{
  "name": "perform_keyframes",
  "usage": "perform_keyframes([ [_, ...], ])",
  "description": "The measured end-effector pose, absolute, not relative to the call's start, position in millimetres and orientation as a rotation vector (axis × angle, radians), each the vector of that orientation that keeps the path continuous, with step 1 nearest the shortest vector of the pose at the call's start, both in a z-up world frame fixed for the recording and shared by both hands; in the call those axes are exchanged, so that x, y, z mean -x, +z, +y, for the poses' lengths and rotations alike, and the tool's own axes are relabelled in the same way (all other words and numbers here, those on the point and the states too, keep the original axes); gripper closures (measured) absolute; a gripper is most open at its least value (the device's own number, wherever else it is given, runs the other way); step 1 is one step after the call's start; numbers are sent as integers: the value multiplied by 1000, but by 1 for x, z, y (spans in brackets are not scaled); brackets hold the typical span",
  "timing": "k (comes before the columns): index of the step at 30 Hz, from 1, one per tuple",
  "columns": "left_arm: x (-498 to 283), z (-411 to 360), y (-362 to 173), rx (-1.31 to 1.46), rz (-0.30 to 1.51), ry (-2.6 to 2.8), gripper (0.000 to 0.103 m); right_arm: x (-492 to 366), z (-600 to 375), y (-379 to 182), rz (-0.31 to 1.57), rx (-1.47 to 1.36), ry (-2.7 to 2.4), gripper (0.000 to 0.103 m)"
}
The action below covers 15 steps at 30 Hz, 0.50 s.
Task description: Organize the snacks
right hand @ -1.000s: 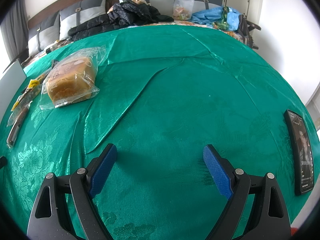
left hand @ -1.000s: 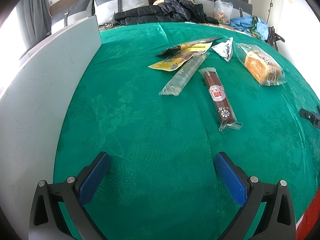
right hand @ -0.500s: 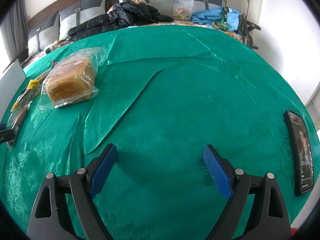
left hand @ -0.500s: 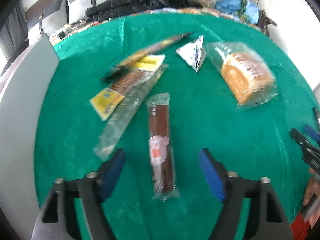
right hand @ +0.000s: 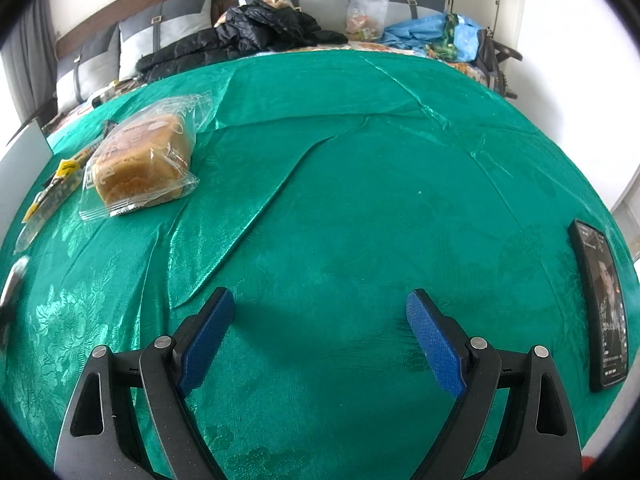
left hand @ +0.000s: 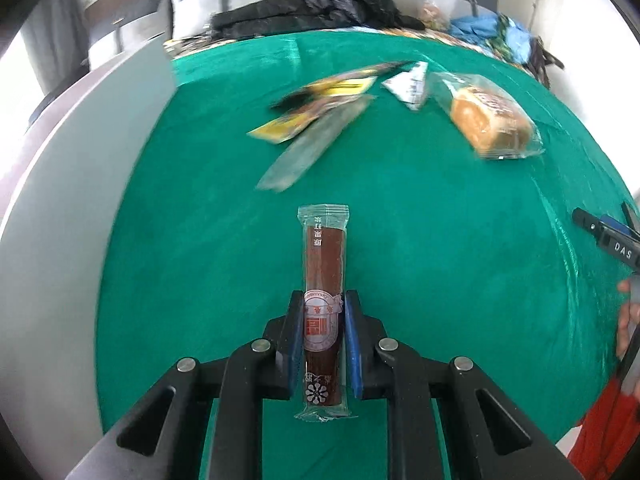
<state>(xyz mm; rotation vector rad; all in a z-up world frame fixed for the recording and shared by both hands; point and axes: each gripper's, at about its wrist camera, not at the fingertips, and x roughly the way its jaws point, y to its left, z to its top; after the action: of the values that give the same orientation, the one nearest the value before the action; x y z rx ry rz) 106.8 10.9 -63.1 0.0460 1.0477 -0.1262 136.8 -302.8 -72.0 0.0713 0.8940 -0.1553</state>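
My left gripper (left hand: 322, 312) is shut on a long brown snack stick in clear wrap (left hand: 324, 264), its far end pointing away over the green cloth. Beyond it lie a clear long packet (left hand: 312, 148), a yellow packet (left hand: 304, 116), a white triangular packet (left hand: 408, 84) and a wrapped bread loaf (left hand: 490, 120). My right gripper (right hand: 320, 316) is open and empty over bare green cloth. The bread loaf (right hand: 140, 160) lies to its far left, with the yellow packet (right hand: 60, 180) beyond it.
A grey-white board (left hand: 68, 208) stands along the left of the cloth. A black phone (right hand: 600, 304) lies at the right edge. Dark jackets (right hand: 248, 36), cushions and bags lie behind the cloth. The right gripper (left hand: 612, 236) shows at the left wrist view's right edge.
My left gripper moved forward over the brown snack stick and shut on it. My right gripper has not moved.
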Motion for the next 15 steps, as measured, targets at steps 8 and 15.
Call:
perform_keyframes([
  [8, -120, 31, -76, -66, 1003, -28, 11, -137, -303, -72, 894, -71, -155, 13],
  [15, -131, 42, -83, -1, 994, -25, 0, -137, -302, -72, 893, -71, -155, 13],
])
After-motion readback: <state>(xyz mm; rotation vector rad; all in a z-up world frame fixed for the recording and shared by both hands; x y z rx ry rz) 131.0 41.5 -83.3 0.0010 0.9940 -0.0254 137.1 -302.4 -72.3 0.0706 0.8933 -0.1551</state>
